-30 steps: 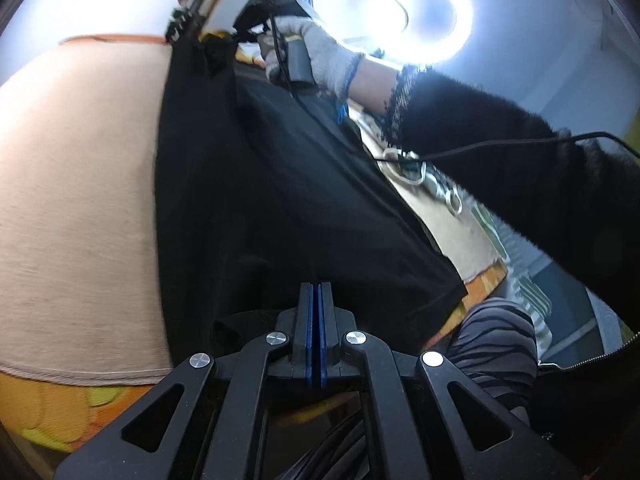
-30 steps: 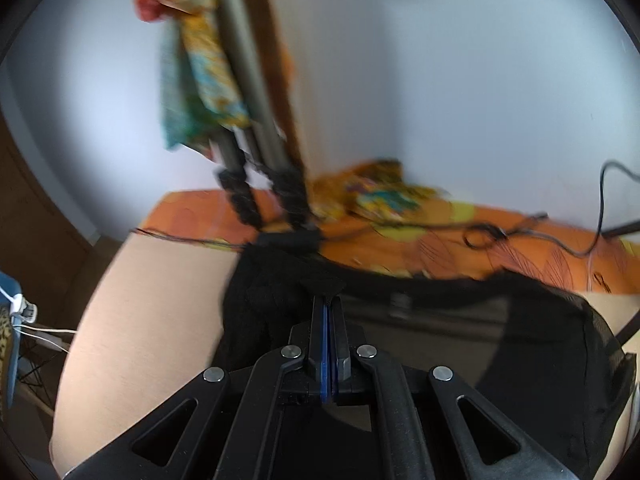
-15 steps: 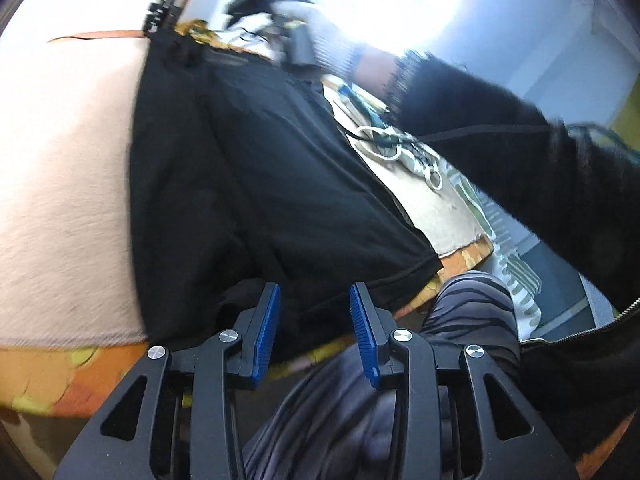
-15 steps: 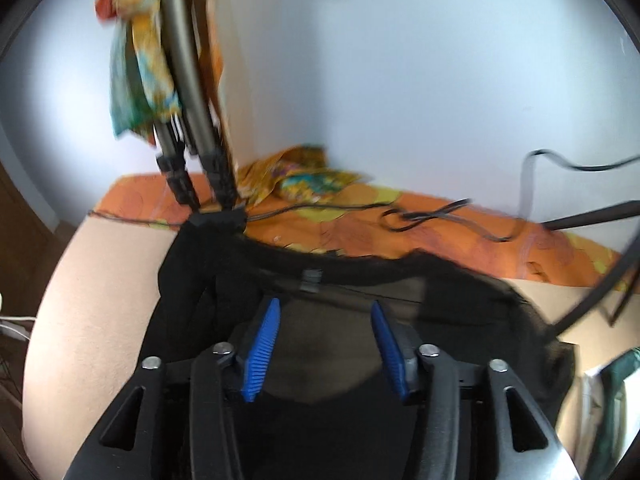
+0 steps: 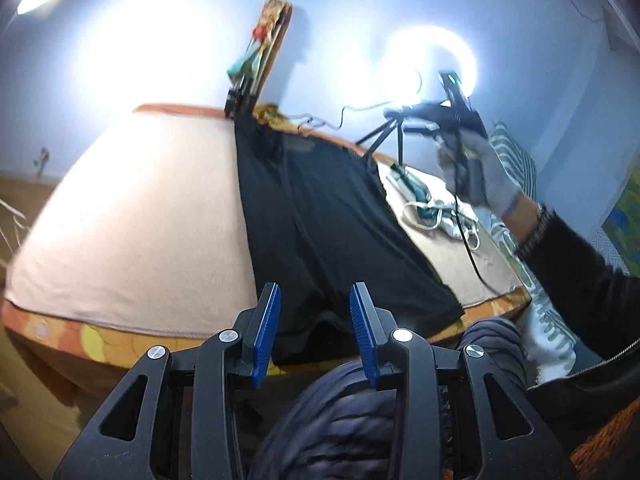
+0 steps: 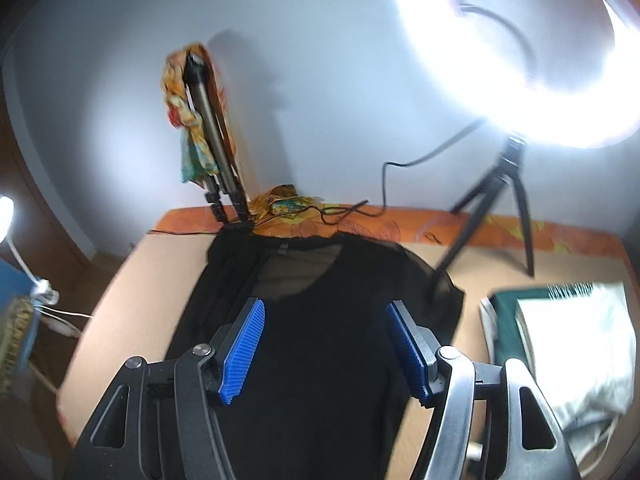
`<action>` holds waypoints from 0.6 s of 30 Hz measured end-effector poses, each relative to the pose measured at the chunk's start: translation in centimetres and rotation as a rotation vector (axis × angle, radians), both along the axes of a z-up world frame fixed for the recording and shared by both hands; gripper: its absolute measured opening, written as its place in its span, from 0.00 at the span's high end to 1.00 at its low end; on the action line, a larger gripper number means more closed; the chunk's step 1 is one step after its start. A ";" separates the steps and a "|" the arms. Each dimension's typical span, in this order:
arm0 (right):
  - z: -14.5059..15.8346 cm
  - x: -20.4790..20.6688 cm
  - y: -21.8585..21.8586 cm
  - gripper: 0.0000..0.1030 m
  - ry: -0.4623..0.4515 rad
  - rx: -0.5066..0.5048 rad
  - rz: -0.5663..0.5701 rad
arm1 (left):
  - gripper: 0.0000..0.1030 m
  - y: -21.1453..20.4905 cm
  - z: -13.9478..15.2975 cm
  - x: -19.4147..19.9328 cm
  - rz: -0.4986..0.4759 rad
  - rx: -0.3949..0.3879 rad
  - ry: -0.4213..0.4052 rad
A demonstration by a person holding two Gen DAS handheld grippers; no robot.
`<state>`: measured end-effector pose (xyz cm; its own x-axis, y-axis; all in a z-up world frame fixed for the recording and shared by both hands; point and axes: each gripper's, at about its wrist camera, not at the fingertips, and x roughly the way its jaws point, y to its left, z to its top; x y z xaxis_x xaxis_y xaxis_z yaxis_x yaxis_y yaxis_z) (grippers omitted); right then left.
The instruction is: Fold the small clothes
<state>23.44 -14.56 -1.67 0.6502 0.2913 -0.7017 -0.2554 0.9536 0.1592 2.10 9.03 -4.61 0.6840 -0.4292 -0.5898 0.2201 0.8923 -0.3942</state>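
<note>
I have let go with both my left gripper [image 5: 315, 326] and right gripper [image 6: 325, 352], jaws now apart and lifted, leaving the black top [image 5: 320, 216] flat on the counter [image 5: 132, 216], so this fold looks laid.

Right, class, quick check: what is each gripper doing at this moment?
Left gripper: open, holding nothing, near the edge of the black garment.
Right gripper: open, holding nothing, above the same garment.

One black garment [image 6: 320, 320], two tripods [image 6: 500, 200], one ring light [image 6: 560, 80].
</note>
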 end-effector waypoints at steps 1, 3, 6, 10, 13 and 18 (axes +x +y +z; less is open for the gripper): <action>0.3 -1.2 -0.8 0.36 0.000 0.010 0.002 | 0.67 -0.1 0.7 -0.2 0.001 0.009 -0.015; 0.5 -3.5 -2.0 0.36 0.007 0.026 0.021 | 0.66 -0.5 1.7 -0.4 0.007 0.033 -0.039; 0.6 -7.5 -2.4 0.37 0.018 0.010 0.080 | 0.66 -0.6 2.8 -0.3 0.011 0.046 -0.048; -0.4 -13.3 -1.4 0.41 0.060 0.008 0.179 | 0.66 -0.8 2.4 0.8 0.007 0.052 -0.016; -2.2 -16.7 -0.1 0.46 0.125 0.041 0.245 | 0.66 -1.0 1.4 1.6 -0.001 0.052 0.028; -7.1 -20.8 3.8 0.53 0.288 0.102 0.362 | 0.69 -1.5 -1.3 3.3 -0.041 0.050 0.118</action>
<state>2.68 -10.79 -8.80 0.2774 0.5406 -0.7942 -0.5003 0.7870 0.3609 5.39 7.49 -5.94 0.5908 -0.4238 -0.6865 0.2115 0.9025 -0.3751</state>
